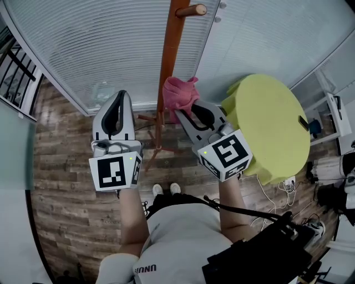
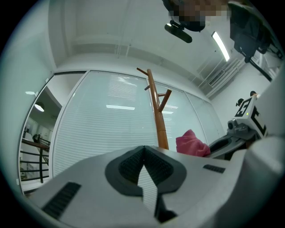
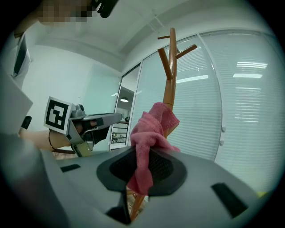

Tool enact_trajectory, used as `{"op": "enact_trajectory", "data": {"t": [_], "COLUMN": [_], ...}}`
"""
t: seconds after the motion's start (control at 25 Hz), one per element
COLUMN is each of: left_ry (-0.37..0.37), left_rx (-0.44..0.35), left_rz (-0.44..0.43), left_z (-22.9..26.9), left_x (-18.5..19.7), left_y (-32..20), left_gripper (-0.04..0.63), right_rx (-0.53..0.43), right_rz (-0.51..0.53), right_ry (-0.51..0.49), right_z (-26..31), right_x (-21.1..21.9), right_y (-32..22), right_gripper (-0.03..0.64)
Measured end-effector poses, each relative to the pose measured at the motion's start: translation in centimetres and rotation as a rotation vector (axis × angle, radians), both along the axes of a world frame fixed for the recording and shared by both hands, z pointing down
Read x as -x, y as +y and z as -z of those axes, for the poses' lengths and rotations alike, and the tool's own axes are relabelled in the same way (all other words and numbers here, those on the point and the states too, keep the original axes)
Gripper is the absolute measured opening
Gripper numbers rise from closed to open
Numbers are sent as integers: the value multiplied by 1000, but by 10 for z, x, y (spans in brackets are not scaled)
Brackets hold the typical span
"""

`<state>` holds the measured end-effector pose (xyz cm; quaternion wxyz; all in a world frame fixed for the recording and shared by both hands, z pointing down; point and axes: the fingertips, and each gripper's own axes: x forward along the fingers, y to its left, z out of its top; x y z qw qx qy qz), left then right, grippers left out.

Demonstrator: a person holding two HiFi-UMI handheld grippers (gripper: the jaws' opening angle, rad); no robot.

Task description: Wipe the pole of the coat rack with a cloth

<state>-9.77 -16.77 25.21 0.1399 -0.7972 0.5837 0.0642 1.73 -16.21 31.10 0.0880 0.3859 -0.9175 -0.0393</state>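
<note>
1. Cloth (image 1: 178, 94) (image 3: 149, 133): pink, crumpled. It is pinched in my right tool (image 1: 186, 115) (image 3: 142, 160), with one fold hanging down between the pads and the bulk bunched above the tips. It sits at the right side of the pole, partway up. I cannot tell whether it actually touches the wood.
2. Pole (image 1: 168, 55) (image 3: 168, 89): reddish-brown wood, upright, part of the coat rack. A peg (image 1: 191, 10) juts out near the top, and splayed feet (image 1: 150, 119) rest on the floor.
3. Right tool: jaws closed on the cloth, pointing at the pole from my right.
4. Left tool (image 1: 119, 100) (image 2: 143, 153): jaws pressed together at the tips with nothing between them. It is held to the left of the pole and apart from it. In its own view the pole (image 2: 158, 120) and the cloth (image 2: 191, 143) lie ahead and to the right.
5. Glass wall with white blinds (image 1: 100, 44): directly behind the rack.
6. Floor (image 1: 66, 166): dark wooden planks.
7. Round bench (image 1: 277, 127): under a yellow-green cover, to the right of the rack.
</note>
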Motion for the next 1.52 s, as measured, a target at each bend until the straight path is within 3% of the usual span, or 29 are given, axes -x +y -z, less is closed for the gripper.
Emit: {"op": "enact_trajectory", "data": {"t": [0.48,1.52], "left_ry": [-24,-23], "left_rx": [-27,-29], "left_rz": [-5,-20], "left_z": [11,12], "left_x": [0,2], "left_y": [0,-1], "left_gripper": [13,14], "right_rx": [-120,-166], "right_rz": [-36,-92], "right_ry": [-104,-112], "right_z": [45,56], "right_x": [-6,-10], "right_y": [1,1], "right_gripper": [74,74]}}
